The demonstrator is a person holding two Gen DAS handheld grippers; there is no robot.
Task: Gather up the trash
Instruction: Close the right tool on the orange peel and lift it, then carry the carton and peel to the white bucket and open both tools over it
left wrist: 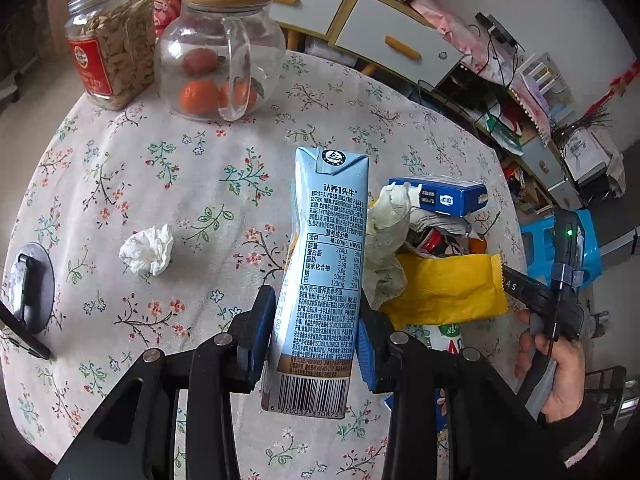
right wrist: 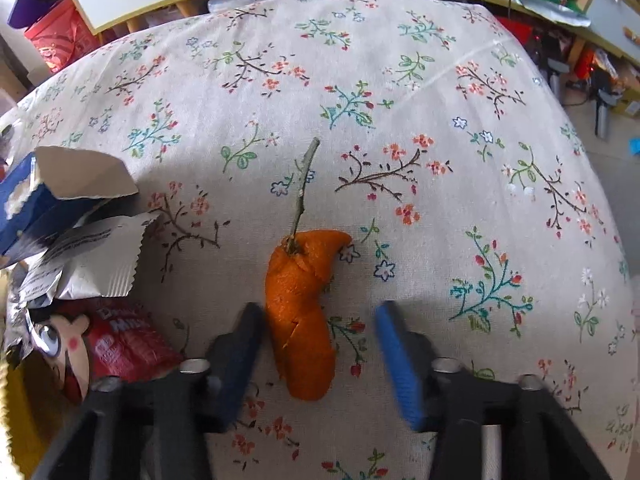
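Observation:
My left gripper (left wrist: 316,304) is shut on a tall light-blue milk carton (left wrist: 328,248), held upright above the floral tablecloth (left wrist: 120,168). A crumpled white tissue (left wrist: 148,250) lies to its left. Right of the carton sits a trash pile: a yellow wrapper (left wrist: 444,288), a blue box (left wrist: 444,196) and crumpled paper (left wrist: 386,240). In the right wrist view, my right gripper (right wrist: 320,312) stands open around an orange peel (right wrist: 300,312) with a stem. Its left pad is at the peel; the blue right pad (right wrist: 396,360) is apart from it.
A glass jug with oranges (left wrist: 216,60) and a jar of seeds (left wrist: 112,48) stand at the table's far side. A black round object (left wrist: 28,284) lies at the left edge. A red wrapper (right wrist: 128,344) and a silver wrapper (right wrist: 92,256) lie left of the peel. Drawers (left wrist: 396,40) stand behind.

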